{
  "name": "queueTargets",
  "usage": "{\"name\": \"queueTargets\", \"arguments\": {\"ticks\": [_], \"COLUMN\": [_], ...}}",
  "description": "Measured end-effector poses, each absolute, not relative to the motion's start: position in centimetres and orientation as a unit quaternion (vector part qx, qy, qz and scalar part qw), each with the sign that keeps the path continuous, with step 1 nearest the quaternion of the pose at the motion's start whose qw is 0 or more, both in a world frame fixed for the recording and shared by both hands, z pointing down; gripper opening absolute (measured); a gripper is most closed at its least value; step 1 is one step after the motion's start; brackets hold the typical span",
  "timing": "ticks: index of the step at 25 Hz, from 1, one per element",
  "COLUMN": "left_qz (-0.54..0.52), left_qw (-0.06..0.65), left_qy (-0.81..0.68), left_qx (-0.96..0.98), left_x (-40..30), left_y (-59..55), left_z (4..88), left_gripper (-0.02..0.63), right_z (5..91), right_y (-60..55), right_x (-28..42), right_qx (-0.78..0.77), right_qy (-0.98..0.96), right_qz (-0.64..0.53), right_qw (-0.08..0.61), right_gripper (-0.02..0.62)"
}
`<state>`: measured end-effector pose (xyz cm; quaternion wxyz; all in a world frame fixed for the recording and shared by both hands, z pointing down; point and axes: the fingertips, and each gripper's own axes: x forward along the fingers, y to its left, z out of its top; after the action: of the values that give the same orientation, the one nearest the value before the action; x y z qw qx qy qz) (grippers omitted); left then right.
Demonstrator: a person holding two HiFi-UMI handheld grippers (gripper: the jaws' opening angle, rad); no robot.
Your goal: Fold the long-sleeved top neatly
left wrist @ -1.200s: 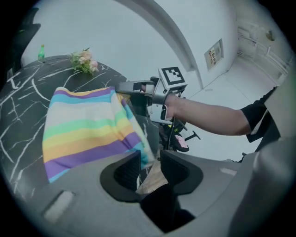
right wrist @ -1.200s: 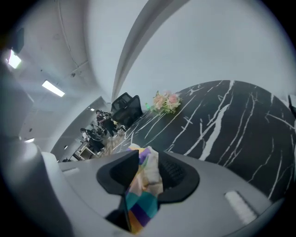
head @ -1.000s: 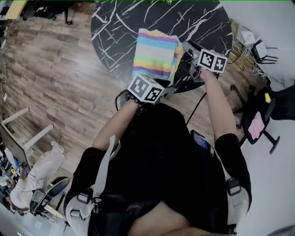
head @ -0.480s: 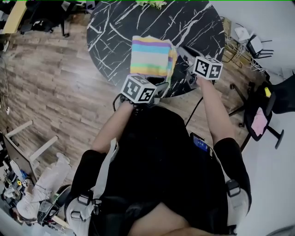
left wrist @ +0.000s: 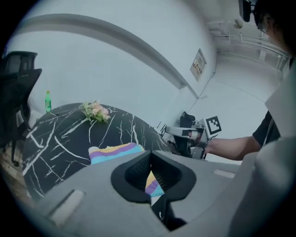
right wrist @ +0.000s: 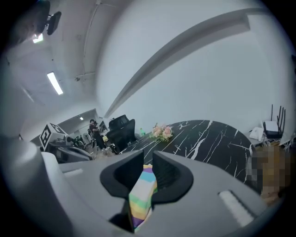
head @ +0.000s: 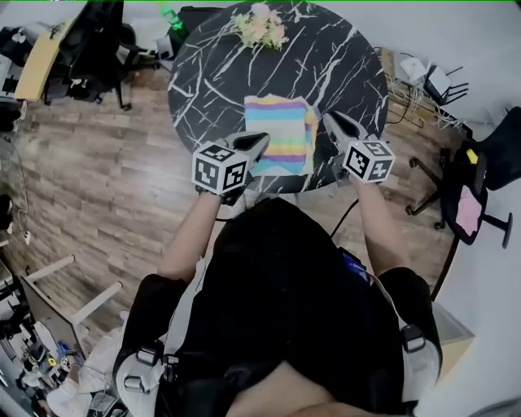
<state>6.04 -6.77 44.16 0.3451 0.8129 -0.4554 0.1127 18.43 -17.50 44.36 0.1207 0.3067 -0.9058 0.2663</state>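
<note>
The rainbow-striped long-sleeved top (head: 279,133) lies folded into a rectangle near the front edge of the round black marble table (head: 212,73). My left gripper (head: 259,140) is at the top's near left corner. Its jaws have just closed, and in the left gripper view a thin strip of striped cloth (left wrist: 154,183) shows between the shut jaws of the left gripper (left wrist: 149,155). My right gripper (head: 328,119) is at the top's right edge. Its jaws have just been closing, and a thick striped fold (right wrist: 142,194) sits pinched in the right gripper (right wrist: 148,159).
A bunch of pale flowers (head: 262,26) lies at the table's far side, with a green bottle (head: 168,14) beyond it. Black office chairs stand at the far left (head: 98,49) and at the right (head: 480,187). Wood floor surrounds the table.
Both grippers have risen and moved forward over the table. The left one went from the top's near edge to its left corner. More of the table and the flowers now show.
</note>
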Motion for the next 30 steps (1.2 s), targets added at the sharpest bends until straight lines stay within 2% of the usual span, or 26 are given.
{"name": "queueTargets", "arguments": {"ticks": [9,17,21,30], "left_qz": [0.082,0.058,0.038,-0.022], "left_qw": [0.293,0.216,0.177,0.176], "left_qy": [-0.478,-0.496,-0.524,-0.543], "left_qx": [0.824,0.839,0.833,0.821], "left_x": [-0.6,-4.6,-6.9,-8.4], "left_y": [-5.5,-4.3,-4.1,-3.9], "left_z": [40.7,37.8,36.3,35.2], "left_gripper": [0.009,0.008,0.008,0.008], "right_z": [41.4,39.1,38.8,38.5], "right_y": [-14.5,-12.3,-10.4,-10.1], "right_x": [17.5,17.8,17.7,17.5], "right_qx": [0.356,0.403,0.418,0.421], "right_qy": [-0.896,-0.889,-0.888,-0.888], "right_qz": [0.251,0.213,0.190,0.185], "right_qw": [0.084,0.047,0.034,0.021], "right_gripper": [0.048,0.006,0.006,0.006]}}
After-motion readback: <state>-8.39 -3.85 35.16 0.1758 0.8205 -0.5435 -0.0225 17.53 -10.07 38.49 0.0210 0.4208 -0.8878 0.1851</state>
